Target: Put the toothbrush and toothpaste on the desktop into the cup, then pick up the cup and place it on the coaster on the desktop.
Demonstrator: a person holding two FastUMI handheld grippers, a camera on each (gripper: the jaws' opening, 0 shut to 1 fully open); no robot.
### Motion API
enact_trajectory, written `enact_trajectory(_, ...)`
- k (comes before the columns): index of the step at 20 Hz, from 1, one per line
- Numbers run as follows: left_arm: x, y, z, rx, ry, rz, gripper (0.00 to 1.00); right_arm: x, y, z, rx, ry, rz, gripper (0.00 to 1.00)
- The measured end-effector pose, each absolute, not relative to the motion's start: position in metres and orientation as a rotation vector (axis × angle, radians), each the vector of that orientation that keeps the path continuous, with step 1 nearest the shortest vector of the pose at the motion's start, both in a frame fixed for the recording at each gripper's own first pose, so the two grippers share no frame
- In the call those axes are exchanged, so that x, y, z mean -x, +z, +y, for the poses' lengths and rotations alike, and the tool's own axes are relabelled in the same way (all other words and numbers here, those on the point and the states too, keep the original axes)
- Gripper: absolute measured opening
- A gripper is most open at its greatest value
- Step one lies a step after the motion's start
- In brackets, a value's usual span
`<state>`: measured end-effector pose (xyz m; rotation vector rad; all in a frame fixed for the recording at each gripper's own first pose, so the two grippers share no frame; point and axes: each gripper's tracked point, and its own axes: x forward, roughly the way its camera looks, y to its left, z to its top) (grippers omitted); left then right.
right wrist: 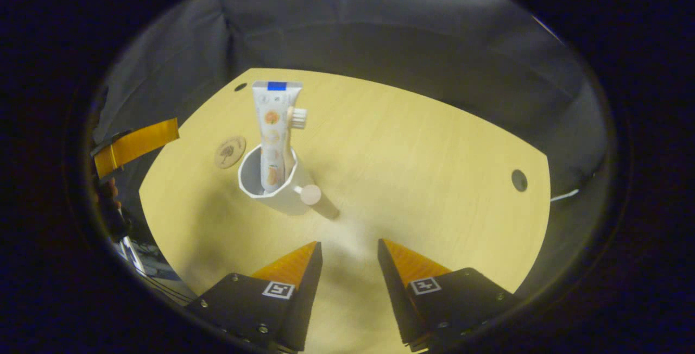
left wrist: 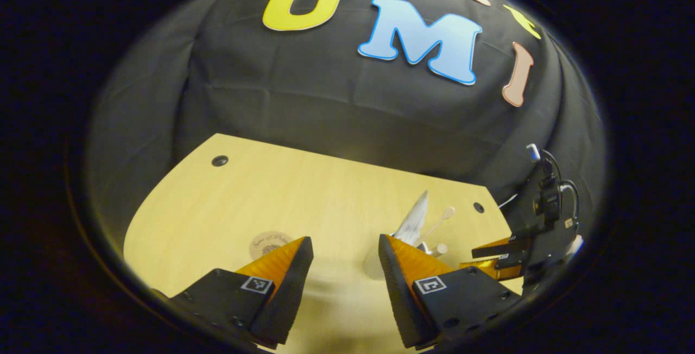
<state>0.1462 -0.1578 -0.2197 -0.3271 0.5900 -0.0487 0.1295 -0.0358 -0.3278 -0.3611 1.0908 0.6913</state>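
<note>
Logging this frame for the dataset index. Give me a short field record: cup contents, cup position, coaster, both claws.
cup: white cup with side handle, upright on the wooden desktop
contents: toothpaste tube and toothbrush, both standing in it
coaster: round coaster beside the cup, bare
left claw: open, holding nothing
right claw: open, holding nothing, short of the cup
remaining: cup not yet on coaster

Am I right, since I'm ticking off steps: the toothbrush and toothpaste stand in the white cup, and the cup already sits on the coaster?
Not quite. The toothbrush and toothpaste do stand in the white cup, but the cup rests on the bare desktop, apart from the coaster beside it, as the right gripper view shows.
</note>
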Motion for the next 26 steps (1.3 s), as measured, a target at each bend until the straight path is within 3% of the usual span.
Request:
enact_trajectory(2,-0.132,-0.228,-0.146,0.337,-0.019,0.606,0.80,-0.134,-0.328,-0.026,0.432,0.751,1.085,0.62)
enact_trajectory(7,-0.106,-0.249,-0.130,0.348,0.024,0.653,0.80,-0.149,-0.333,-0.005,0.572,0.859,1.079,0.61)
enact_trajectory(8,-0.102,-0.253,-0.127,0.347,0.030,0.662,0.80,-0.150,-0.333,-0.001,0.583,0.877,1.084,0.56)
enact_trajectory(11,-0.094,-0.264,-0.123,0.350,0.044,0.686,0.80,-0.153,-0.339,0.009,0.631,0.932,1.098,0.56)
enact_trajectory(12,-0.092,-0.267,-0.121,0.357,0.049,0.694,0.80,-0.155,-0.343,0.011,0.654,0.942,1.100,0.61)
enact_trajectory(17,-0.083,-0.282,-0.110,0.375,0.088,0.727,0.80,-0.153,-0.357,0.028,0.662,1.000,1.145,0.58)
enact_trajectory(19,-0.079,-0.287,-0.106,0.387,0.104,0.741,0.84,-0.154,-0.358,0.032,0.661,1.006,1.161,0.54)
enact_trajectory(20,-0.077,-0.292,-0.103,0.390,0.113,0.749,0.80,-0.154,-0.371,0.032,0.659,1.012,1.176,0.46)
enact_trajectory(21,-0.077,-0.294,-0.101,0.392,0.121,0.754,0.80,-0.155,-0.373,0.033,0.664,1.014,1.185,0.47)
enact_trajectory(23,-0.075,-0.297,-0.097,0.394,0.131,0.761,0.80,-0.157,-0.368,0.034,0.657,1.017,1.173,0.30)
enact_trajectory(24,-0.073,-0.298,-0.096,0.397,0.133,0.765,0.80,-0.158,-0.375,0.035,0.659,1.016,1.159,0.30)
enact_trajectory(26,-0.068,-0.303,-0.096,0.401,0.135,0.773,0.80,-0.160,-0.370,0.034,0.675,1.019,1.122,0.20)
